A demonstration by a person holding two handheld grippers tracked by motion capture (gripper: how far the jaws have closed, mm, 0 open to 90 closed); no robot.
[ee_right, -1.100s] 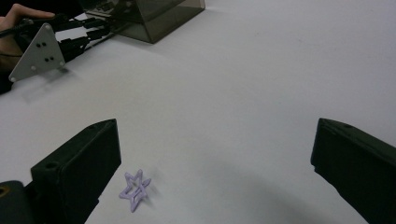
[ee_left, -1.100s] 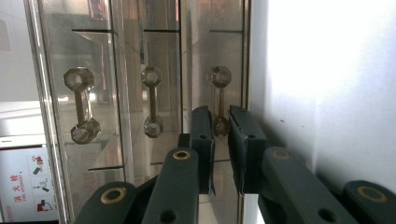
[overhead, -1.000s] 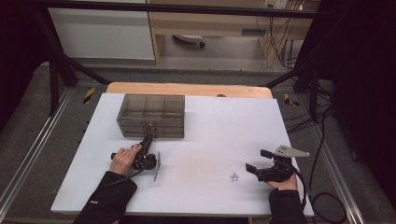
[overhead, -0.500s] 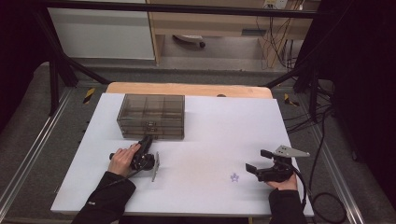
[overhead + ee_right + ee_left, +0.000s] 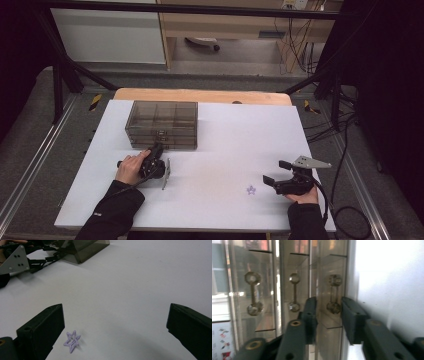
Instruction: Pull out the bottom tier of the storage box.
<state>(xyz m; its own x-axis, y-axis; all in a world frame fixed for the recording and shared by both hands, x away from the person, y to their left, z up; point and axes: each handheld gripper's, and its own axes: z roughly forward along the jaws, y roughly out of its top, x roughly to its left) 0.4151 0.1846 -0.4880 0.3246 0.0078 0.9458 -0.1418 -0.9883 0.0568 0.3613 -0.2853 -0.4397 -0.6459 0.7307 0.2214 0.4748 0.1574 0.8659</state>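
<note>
Between the earlier frames and this one, the left gripper [image 5: 159, 159] had crept a little up the frame toward the smoky drawer box [image 5: 162, 124], and its jaws had just been opening.

High view: that gripper sat at the box's front face, left of centre, while the right gripper [image 5: 272, 172] rested at lower right, its jaws spread, with the small purple star [image 5: 251, 190] just to its left on the white counter [image 5: 230, 135].

Left gripper view: the jaws stood parted around the handle [image 5: 333, 293] of one drawer, pads apparently not pressing it. To do this well, the handle probably needed centring before closing, then a straight pull.

Right gripper view: the jaws were wide apart and empty; the star [image 5: 72, 340] lay by the left-hand jaw at lower left.
</note>
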